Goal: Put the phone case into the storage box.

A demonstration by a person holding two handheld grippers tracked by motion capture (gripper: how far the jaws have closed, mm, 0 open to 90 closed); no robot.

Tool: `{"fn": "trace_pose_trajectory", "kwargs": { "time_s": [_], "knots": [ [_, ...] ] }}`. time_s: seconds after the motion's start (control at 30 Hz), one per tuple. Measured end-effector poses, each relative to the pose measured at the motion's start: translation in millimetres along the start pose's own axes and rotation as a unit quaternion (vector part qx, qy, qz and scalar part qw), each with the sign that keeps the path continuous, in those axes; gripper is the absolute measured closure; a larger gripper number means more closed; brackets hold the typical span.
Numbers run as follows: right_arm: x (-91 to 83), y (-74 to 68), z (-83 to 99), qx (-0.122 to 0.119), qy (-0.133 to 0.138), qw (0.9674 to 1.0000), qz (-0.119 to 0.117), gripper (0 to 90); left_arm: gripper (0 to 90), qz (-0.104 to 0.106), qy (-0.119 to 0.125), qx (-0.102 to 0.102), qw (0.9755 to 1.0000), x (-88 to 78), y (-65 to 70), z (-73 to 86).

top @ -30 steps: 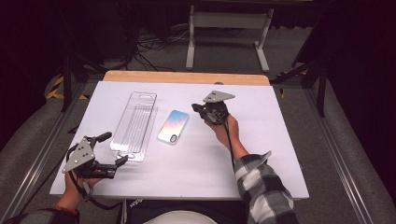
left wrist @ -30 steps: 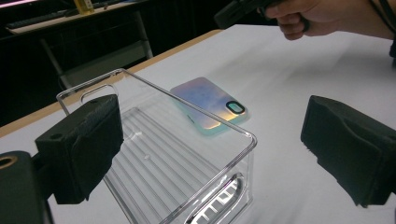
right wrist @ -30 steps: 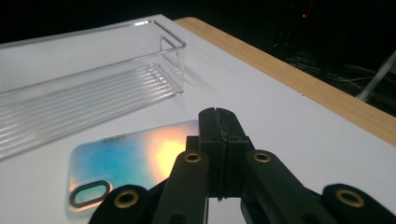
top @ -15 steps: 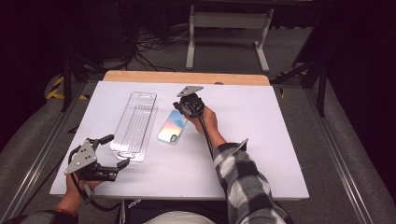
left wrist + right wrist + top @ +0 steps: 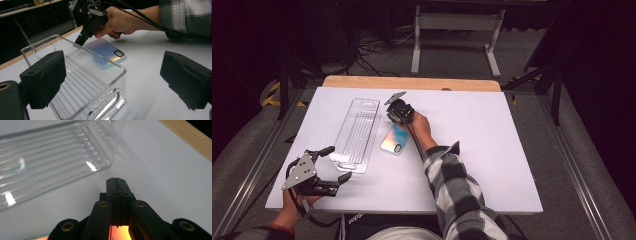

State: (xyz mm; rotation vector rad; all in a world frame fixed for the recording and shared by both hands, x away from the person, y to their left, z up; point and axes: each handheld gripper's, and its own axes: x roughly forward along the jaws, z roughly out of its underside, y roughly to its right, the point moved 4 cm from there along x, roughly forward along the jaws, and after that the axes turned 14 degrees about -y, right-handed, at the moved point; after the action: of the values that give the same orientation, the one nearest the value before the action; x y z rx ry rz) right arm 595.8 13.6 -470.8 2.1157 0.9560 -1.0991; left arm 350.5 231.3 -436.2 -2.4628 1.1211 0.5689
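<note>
High view, right gripper: jaws pressed together, nothing held, at 12 o'clock of the phone case.
High view, clear tray: just at 9 o'clock of the case, on the white table.
High view, left gripper: spread wide, empty, at 7 o'clock of the tray.
Left gripper view: both pads apart, tray between them; case beyond at 12 o'clock.
Right gripper view: tips closed, tray at 10 o'clock.

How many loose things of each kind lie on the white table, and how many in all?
Clear ribbed plastic tray: 1
Iridescent rectangular phone case: 1
Total: 2
</note>
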Motion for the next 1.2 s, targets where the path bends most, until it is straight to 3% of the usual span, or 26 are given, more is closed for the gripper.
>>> {"fn": "trace_pose_trajectory", "kwargs": {
  "time_s": [0.07, 0.13, 0.3, 0.5, 0.77, 1.0, 1.07, 1.17, 1.2],
  "knots": [
    [2.7, -0.4, -0.6, -0.005, -0.006, 1.0000, 0.004, 90.0, 7.2, 0.000, 0.001, 0.000, 1.0000, 0.3, 0.1, -0.1],
    [11.3, -3.4, -1.0, -0.015, -0.030, 0.9994, 0.010, 90.0, 7.3, 0.000, -0.001, 0.003, 1.0000, 0.3, 0.5, 0.5],
    [9.6, -2.7, -0.7, -0.013, -0.039, 0.9990, 0.016, 90.0, 7.4, -0.001, -0.004, 0.005, 1.0000, 0.9, -0.1, 0.6],
    [1.0, 6.5, 9.9, 0.011, -0.065, 0.9978, 0.006, 90.0, 7.4, -0.005, -0.006, 0.002, 1.0000, -0.5, -0.1, 1.6],
    [-12.8, 11.4, 30.4, 0.008, -0.084, 0.9963, 0.011, 90.0, 7.5, -0.016, -0.009, 0.010, 0.9998, -3.1, -0.6, 2.9],
    [-30.0, 14.1, 55.8, 0.004, -0.106, 0.9942, 0.017, 90.0, 7.5, -0.019, -0.009, 0.003, 0.9998, -3.2, 0.3, 2.9],
    [-34.8, 15.8, 63.4, -0.003, -0.111, 0.9936, 0.021, 90.0, 7.5, -0.024, -0.013, 0.012, 0.9996, -3.5, 0.3, 2.7],
    [-41.3, 18.3, 74.4, 0.002, -0.111, 0.9937, 0.015, 90.0, 7.5, -0.025, -0.015, 0.013, 0.9995, -3.4, 0.4, 2.7],
    [-46.3, 21.4, 83.1, 0.012, -0.110, 0.9938, 0.003, 89.6, 7.5, -0.025, -0.015, 0.014, 0.9995, -3.5, 0.3, 2.9]
  ]
}}
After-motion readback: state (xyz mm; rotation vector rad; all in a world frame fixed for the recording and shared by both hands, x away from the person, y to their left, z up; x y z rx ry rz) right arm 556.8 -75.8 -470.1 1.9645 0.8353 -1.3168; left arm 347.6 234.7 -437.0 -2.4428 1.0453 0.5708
